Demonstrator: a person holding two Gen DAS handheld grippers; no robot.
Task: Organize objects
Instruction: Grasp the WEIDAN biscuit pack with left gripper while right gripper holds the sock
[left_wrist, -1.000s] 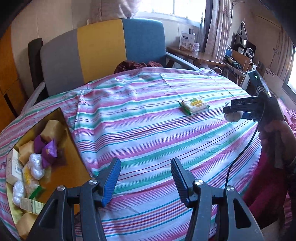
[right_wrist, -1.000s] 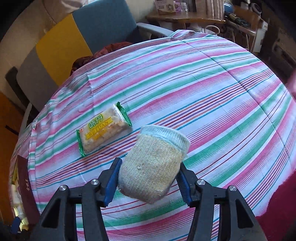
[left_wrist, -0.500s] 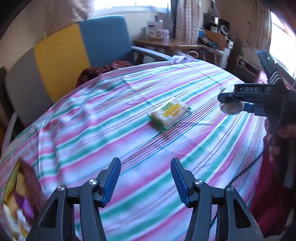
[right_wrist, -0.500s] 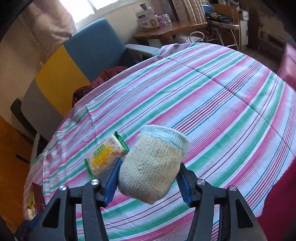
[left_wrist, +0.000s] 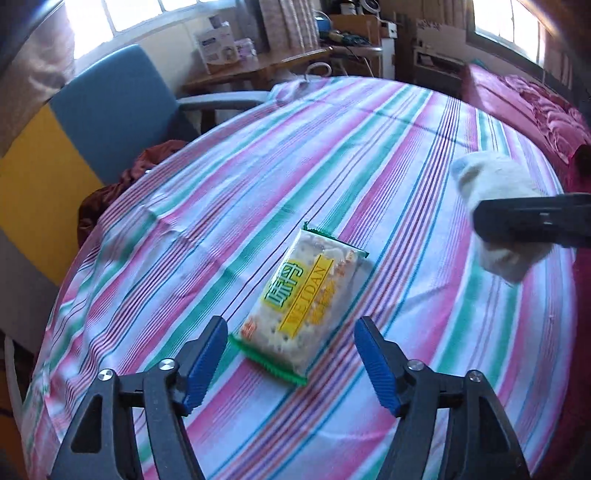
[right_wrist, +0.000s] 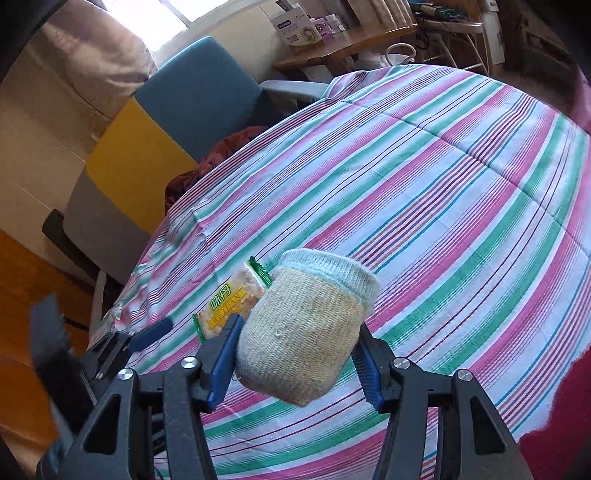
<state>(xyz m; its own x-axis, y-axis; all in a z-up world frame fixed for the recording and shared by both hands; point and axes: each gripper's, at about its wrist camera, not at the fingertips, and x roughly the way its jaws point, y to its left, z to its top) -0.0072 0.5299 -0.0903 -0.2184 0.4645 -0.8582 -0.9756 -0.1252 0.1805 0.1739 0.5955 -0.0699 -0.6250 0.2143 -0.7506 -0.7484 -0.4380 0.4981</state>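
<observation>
On the striped tablecloth lies a clear, green-edged cracker packet with a yellow label, just ahead of the left gripper, whose jaws stand apart. Above the cloth, the right gripper clamps a beige knitted pouch with a pale blue rim.

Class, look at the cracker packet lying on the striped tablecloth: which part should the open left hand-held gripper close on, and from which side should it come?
Grip the cracker packet across its narrower width, near the middle, coming down from above. It lies flat on the tablecloth, its near end between the open fingers of the left hand-held gripper, and its long sides look roughly aligned with them.
</observation>
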